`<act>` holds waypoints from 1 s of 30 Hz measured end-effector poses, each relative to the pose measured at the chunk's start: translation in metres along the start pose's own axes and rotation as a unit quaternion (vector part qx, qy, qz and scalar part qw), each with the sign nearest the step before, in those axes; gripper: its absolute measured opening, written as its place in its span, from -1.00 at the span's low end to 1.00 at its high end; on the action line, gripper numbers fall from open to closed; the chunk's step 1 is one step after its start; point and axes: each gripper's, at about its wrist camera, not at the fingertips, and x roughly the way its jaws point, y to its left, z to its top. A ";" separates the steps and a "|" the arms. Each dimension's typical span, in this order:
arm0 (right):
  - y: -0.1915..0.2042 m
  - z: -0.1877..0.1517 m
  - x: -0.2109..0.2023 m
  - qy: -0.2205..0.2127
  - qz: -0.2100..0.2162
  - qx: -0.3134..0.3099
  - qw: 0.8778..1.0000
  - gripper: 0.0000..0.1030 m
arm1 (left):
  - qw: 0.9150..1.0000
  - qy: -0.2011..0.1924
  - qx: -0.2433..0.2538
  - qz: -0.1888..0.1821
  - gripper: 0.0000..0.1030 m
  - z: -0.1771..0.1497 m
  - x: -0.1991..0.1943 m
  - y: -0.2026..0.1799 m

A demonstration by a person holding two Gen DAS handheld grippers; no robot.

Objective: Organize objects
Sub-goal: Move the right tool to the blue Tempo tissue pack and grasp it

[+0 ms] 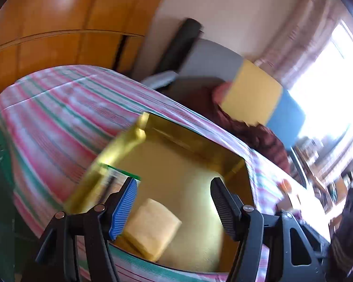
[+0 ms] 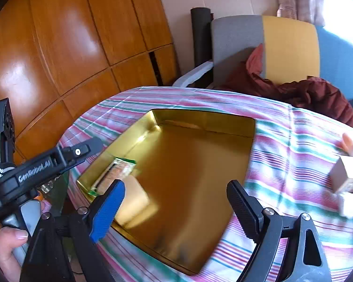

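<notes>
Gold tray (image 2: 188, 164) sitting center frame on the striped cloth (image 2: 282, 164), yellow sponge (image 1: 153, 228) lying inside at lower center – soft, light, squashing easily, so pinching its 2 flat sides. Left gripper (image 1: 174, 202) and right gripper (image 2: 176, 204) both gaping wide, holding nothing.

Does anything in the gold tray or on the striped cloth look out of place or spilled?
Nothing looks spilled or damaged. The gold tray sits flat on the striped cloth, holding a green-edged packet and a yellow block. A small box remains outside it, near the cloth's right edge.
</notes>
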 end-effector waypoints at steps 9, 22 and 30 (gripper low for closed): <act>-0.080 -0.031 -0.032 0.011 -0.080 0.036 0.996 0.73 | 0.991 0.039 0.096 -0.079 0.29 -0.033 0.006 -0.061; -0.231 -0.081 -0.110 0.031 -0.237 0.095 0.966 0.73 | 0.960 0.081 0.214 -0.163 0.29 -0.093 -0.008 -0.138; -0.320 -0.085 -0.132 0.080 -0.266 0.094 0.956 0.60 | 0.948 0.107 0.243 -0.176 0.29 -0.117 -0.007 -0.162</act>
